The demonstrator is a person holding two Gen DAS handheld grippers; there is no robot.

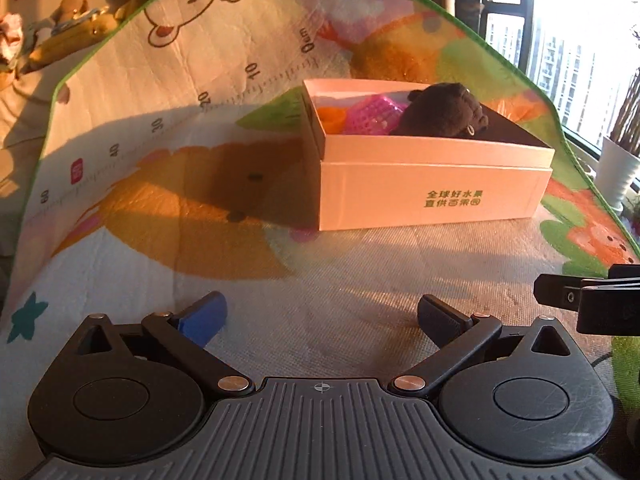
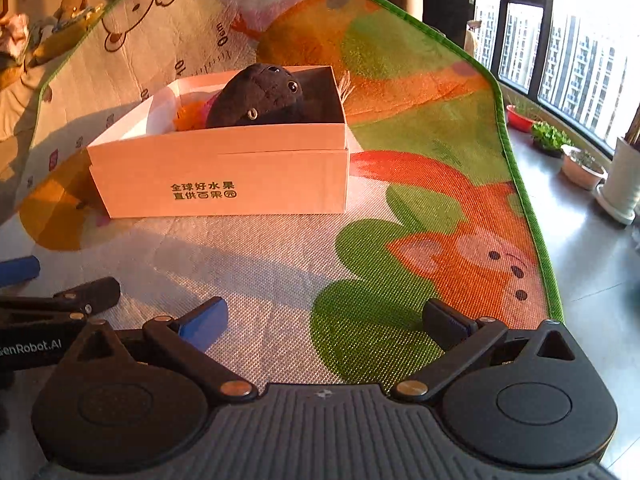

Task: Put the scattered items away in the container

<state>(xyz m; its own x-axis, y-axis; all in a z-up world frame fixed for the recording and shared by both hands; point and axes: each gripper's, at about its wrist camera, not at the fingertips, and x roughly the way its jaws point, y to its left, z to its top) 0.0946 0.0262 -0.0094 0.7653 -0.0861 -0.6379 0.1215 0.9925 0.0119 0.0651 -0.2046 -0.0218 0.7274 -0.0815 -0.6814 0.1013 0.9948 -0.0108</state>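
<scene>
Both hand-held grippers, left (image 1: 320,316) and right (image 2: 324,320), are spread wide and empty over the cartoon-print play mat (image 2: 400,208). Dark brown plush toy (image 2: 260,96), pink mesh piece (image 1: 372,114) and orange piece (image 1: 332,118) sit in the pale cardboard box (image 2: 224,172). Risk: plush rides above the rim, so a nudge could tip it out.

A colourful woven play mat (image 2: 420,208) with cartoon animals, green trim and a printed ruler scale covers the floor. Beyond its right edge, on grey tiles by a tall dark-framed window (image 2: 568,52), stand a white plant pot (image 2: 622,188), a beige bowl planter (image 2: 582,170) and a red dish (image 2: 519,118)
</scene>
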